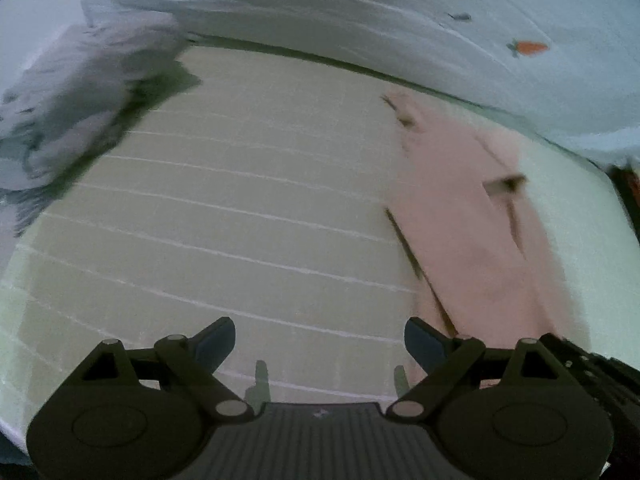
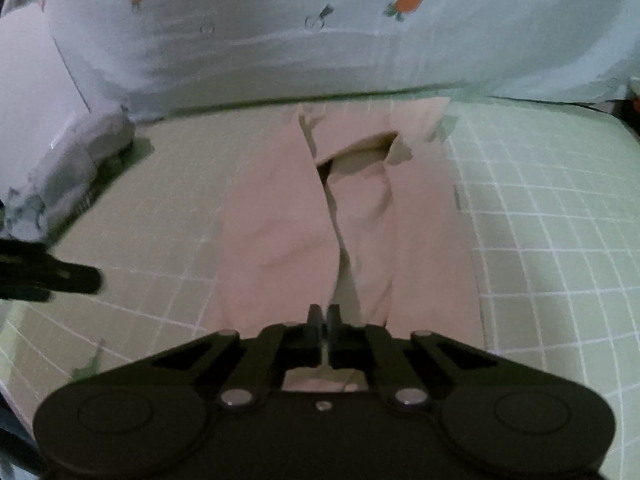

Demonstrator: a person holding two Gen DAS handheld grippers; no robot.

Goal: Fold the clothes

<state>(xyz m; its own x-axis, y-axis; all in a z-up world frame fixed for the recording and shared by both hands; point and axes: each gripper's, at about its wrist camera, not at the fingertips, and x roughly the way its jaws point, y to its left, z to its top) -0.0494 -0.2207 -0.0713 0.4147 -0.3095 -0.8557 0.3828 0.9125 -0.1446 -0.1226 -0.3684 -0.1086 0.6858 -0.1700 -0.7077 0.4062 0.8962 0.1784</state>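
Grey, crumpled fabric (image 2: 76, 160) is heaped at the far left of the green gridded mat (image 2: 560, 208), against the carrot-print bedding (image 2: 280, 40) behind. Next along, the left gripper (image 1: 319, 346) hangs over bare mat with its jaws spread wide, nothing between them. Right of it lie the pink trousers (image 2: 276, 224), legs running toward me, one panel lapped over the other with a pocket gaping near the far end. The right gripper (image 2: 324, 320) is clamped on their near edge. My guess is a fold is under way; the free tool would need a matching edge. Open mat lies either side, bedding crowding the back.
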